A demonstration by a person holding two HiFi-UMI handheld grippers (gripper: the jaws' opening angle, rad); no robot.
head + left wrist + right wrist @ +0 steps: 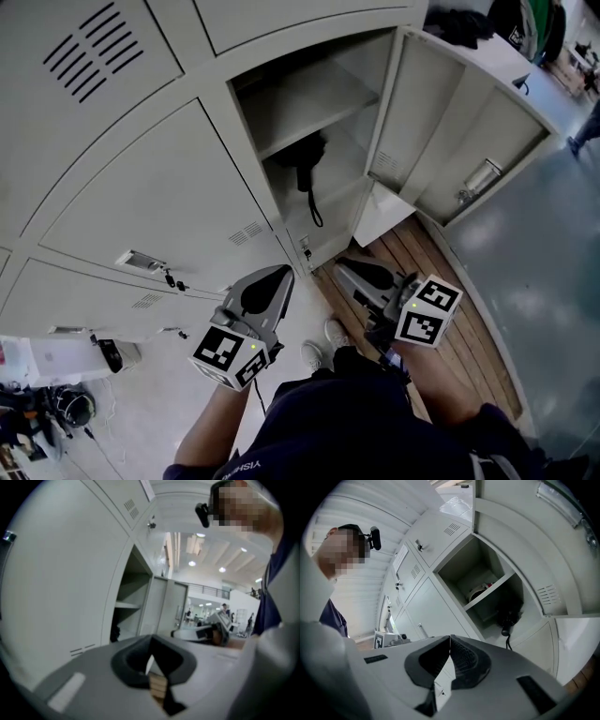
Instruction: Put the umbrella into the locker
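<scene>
The black umbrella (307,157) lies under the shelf of the open locker (300,94), ahead of both tools and tucked deep, likely so the door (450,122) can close. The left hand-held gripper (279,274) and the right hand-held gripper (343,268) are closed and empty.

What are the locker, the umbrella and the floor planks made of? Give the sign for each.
Locker: painted sheet metal, pale grey, satin; punched vent slots and thin folded door edges.
Umbrella: black matt fabric, probably, with a cord loop hanging; too dark for more.
Floor planks: wood or wood-look, brown grain in strips.
</scene>
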